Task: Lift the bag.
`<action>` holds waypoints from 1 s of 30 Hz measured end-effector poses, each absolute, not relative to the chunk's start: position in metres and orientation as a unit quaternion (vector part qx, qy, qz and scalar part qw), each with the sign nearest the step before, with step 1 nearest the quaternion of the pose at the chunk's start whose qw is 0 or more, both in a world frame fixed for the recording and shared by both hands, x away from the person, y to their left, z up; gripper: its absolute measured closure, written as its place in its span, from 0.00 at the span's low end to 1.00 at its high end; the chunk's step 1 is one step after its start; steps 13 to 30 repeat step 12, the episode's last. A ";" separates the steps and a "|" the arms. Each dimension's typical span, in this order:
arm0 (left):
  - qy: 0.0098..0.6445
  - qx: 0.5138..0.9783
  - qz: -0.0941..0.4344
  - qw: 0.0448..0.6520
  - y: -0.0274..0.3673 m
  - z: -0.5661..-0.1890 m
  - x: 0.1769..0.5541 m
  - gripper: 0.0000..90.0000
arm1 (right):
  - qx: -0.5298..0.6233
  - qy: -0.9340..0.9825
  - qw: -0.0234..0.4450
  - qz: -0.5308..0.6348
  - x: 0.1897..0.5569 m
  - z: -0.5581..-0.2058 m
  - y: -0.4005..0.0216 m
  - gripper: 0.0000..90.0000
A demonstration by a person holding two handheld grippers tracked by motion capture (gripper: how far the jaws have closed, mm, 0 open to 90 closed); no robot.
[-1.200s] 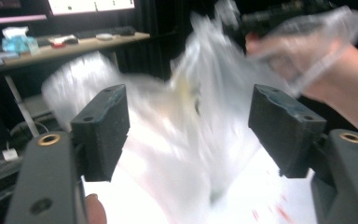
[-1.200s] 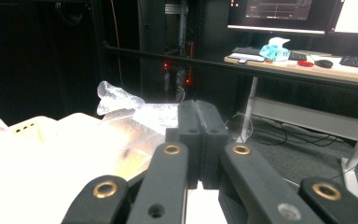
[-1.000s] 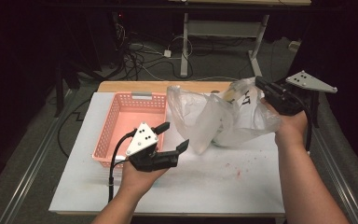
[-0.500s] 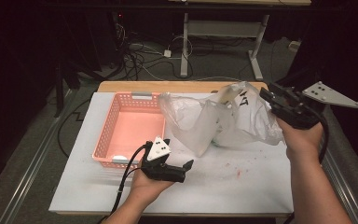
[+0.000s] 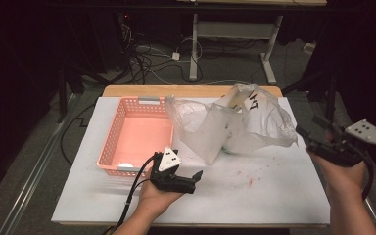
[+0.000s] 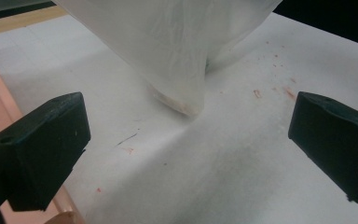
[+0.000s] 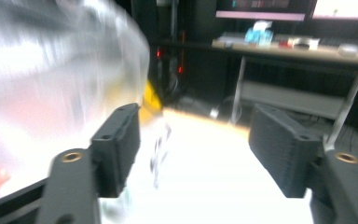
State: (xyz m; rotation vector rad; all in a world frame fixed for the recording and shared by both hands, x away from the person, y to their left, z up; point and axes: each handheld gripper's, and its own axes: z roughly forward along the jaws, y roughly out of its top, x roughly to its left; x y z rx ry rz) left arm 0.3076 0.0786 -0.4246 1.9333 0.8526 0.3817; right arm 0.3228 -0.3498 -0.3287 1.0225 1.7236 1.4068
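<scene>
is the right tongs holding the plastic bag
No, in the high view the right tongs sit apart from the plastic bag, off the table's right edge, with nothing between them.

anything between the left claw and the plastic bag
Nothing visible. The left claw rests low on the white table, jaws wide open with nothing between them, and aims at the bag. In the left gripper view, bare tabletop runs from the jaws to the bag's near corner. The pink basket sits off to the side.

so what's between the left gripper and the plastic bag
Nothing but bare white table. In the left gripper view the left gripper is open, with a stained stretch of tabletop running up to the plastic bag; the high view agrees.
</scene>
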 end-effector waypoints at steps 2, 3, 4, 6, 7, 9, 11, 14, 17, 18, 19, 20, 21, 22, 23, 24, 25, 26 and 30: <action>0.349 0.790 0.157 0.479 0.080 -0.424 0.307 0.00 | 0.399 0.669 0.326 0.536 0.321 -0.347 -0.350 0.31; 0.349 0.789 0.158 0.481 0.080 -0.424 0.307 0.00 | 0.400 0.675 0.319 0.532 0.321 -0.356 -0.349 0.29; 0.348 0.789 0.160 0.480 0.081 -0.424 0.307 0.00 | 0.403 0.681 0.312 0.527 0.319 -0.364 -0.348 0.26; 0.350 0.787 0.160 0.482 0.082 -0.424 0.307 0.00 | 0.404 0.691 0.304 0.517 0.318 -0.379 -0.344 0.19; 0.350 0.786 0.161 0.483 0.083 -0.424 0.307 0.00 | 0.404 0.695 0.299 0.514 0.316 -0.386 -0.343 0.16; 0.350 0.785 0.161 0.484 0.084 -0.424 0.307 0.00 | 0.408 0.698 0.291 0.511 0.314 -0.396 -0.341 0.07; 0.350 0.784 0.163 0.486 0.084 -0.424 0.306 0.00 | 0.412 0.699 0.285 0.510 0.313 -0.405 -0.339 0.01; 0.349 0.784 0.163 0.486 0.084 -0.424 0.306 0.00 | 0.410 0.702 0.284 0.509 0.312 -0.408 -0.338 0.01; 0.349 0.784 0.163 0.486 0.084 -0.424 0.306 0.00 | 0.410 0.702 0.284 0.509 0.312 -0.408 -0.338 0.01; 0.349 0.784 0.163 0.486 0.084 -0.424 0.306 0.00 | 0.410 0.702 0.284 0.509 0.312 -0.408 -0.338 0.01; 0.349 0.784 0.163 0.486 0.084 -0.424 0.306 0.00 | 0.410 0.702 0.284 0.509 0.312 -0.408 -0.338 0.01; 0.349 0.784 0.163 0.486 0.084 -0.424 0.306 0.00 | 0.410 0.702 0.284 0.509 0.312 -0.408 -0.338 0.01; 0.349 0.784 0.163 0.486 0.084 -0.424 0.306 0.00 | 0.410 0.702 0.284 0.509 0.312 -0.408 -0.338 0.01; 0.349 0.784 0.163 0.486 0.084 -0.424 0.306 0.00 | 0.410 0.702 0.284 0.509 0.312 -0.408 -0.338 0.01; 0.349 0.784 0.163 0.486 0.084 -0.424 0.306 0.00 | 0.410 0.702 0.284 0.509 0.312 -0.408 -0.338 0.01; 0.349 0.784 0.163 0.486 0.084 -0.424 0.306 0.00 | 0.410 0.702 0.284 0.509 0.312 -0.408 -0.338 0.01; 0.349 0.784 0.163 0.486 0.084 -0.424 0.306 0.00 | 0.410 0.702 0.284 0.509 0.312 -0.408 -0.338 0.01; 0.349 0.784 0.163 0.486 0.084 -0.424 0.306 0.00 | 0.410 0.702 0.284 0.509 0.312 -0.408 -0.338 0.01; 0.349 0.784 0.163 0.486 0.084 -0.424 0.306 0.00 | 0.410 0.702 0.284 0.509 0.312 -0.408 -0.338 0.01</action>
